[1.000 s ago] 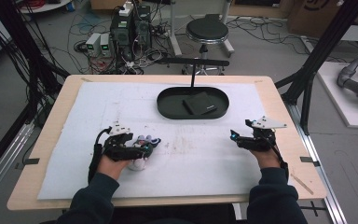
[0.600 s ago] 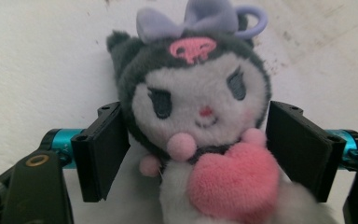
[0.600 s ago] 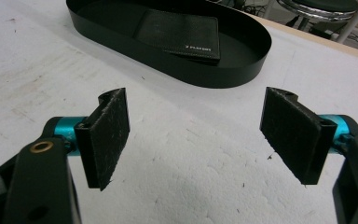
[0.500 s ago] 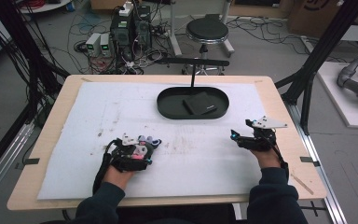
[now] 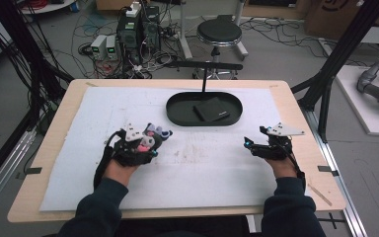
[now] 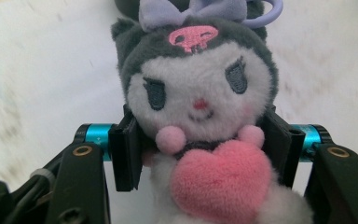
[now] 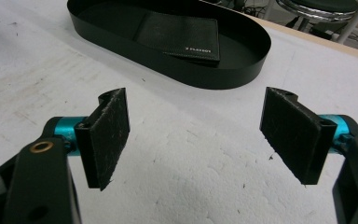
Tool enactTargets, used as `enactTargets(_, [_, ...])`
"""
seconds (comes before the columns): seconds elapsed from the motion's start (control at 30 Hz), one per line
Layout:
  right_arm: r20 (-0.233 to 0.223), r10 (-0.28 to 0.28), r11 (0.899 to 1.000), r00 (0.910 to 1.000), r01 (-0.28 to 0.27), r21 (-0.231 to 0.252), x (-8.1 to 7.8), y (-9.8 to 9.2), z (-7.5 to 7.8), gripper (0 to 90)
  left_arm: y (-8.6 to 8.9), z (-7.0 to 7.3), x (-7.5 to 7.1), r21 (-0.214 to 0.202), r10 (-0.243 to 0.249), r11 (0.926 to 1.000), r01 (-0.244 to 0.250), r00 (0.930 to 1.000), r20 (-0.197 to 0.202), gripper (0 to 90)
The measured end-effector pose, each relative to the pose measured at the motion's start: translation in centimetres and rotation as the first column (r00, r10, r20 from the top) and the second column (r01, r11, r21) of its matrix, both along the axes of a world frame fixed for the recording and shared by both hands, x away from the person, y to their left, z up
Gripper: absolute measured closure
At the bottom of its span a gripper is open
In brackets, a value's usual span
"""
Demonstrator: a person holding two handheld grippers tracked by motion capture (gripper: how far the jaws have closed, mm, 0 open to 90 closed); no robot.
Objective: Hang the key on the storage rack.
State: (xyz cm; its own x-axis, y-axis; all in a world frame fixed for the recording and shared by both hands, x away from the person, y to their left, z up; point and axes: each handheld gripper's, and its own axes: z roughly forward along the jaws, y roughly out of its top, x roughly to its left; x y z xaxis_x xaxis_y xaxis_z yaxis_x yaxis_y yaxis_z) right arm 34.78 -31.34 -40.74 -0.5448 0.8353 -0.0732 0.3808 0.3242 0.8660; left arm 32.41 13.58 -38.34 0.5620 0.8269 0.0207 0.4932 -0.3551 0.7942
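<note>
A: What's the biggest thing ahead of the grippers?

B: The white sheet [image 5: 217,163] over the table [image 5: 301,113]. Beyond both grippers sits a black oval tray [image 5: 177,106], and in it lies a black wallet [image 7: 179,35] with small white lettering that seems to read "PLAYBOY".

A: And the left gripper [image 5: 150,140]?

B: Its jaws have just been closing and now pinch a plush toy [image 6: 200,116] at the sides, below the head. The toy faces back at the gripper: white face, dark hood with a pink skull mark, lilac bow, pink heart at its chest.

A: The right gripper [image 5: 255,143]?

B: Jaws spread wide, nothing between the pads [image 7: 107,135], over bare sheet, with the tray just ahead of it.
</note>
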Motion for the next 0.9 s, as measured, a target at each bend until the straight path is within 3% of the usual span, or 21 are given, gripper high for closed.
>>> enactTargets(0.1, [-0.001,-0.004,1.000,1.0000,0.004,0.009,0.0,-0.1,0.0,24.4,0.2,1.3,1.5,-0.054,0.006,0.9985,-0.005,0.9999,0.016,40.8])
enactTargets(0.17, [0.001,-0.006,1.000,1.0000,0.006,0.013,0.0,-0.1,0.0,24.4,0.2,2.0,2.5,-0.061,0.009,0.9981,-0.008,0.9998,0.015,40.8])
enactTargets(0.27, [-0.001,-0.004,1.000,1.0000,0.004,0.014,0.0,-0.2,0.1,24.4,0.1,2.8,3.8,-0.054,0.013,0.9985,-0.011,0.9997,0.022,40.8])
enactTargets(0.4, [0.001,-0.005,1.000,1.0000,0.005,0.022,0.0,-0.2,0.1,24.4,-0.3,4.1,5.5,-0.040,0.018,0.9991,-0.015,0.9977,0.066,41.3])
enactTargets(0.57, [0.002,-0.005,1.000,1.0000,0.005,0.027,0.1,-0.4,0.1,24.4,-0.8,5.2,6.5,-0.029,0.015,0.9995,-0.012,0.9931,0.117,41.7])
enactTargets(0.73, [0.009,-0.003,0.999,1.0000,0.003,0.033,0.1,-0.4,0.1,24.4,-1.1,5.8,7.6,-0.014,0.009,0.9999,-0.008,0.9922,0.124,41.9])
enactTargets(0.9, [0.009,0.000,0.999,1.0000,0.000,0.039,0.2,-0.4,0.1,24.4,-2.0,6.8,10.0,0.020,-0.001,0.9998,-0.001,0.9937,0.112,42.0])
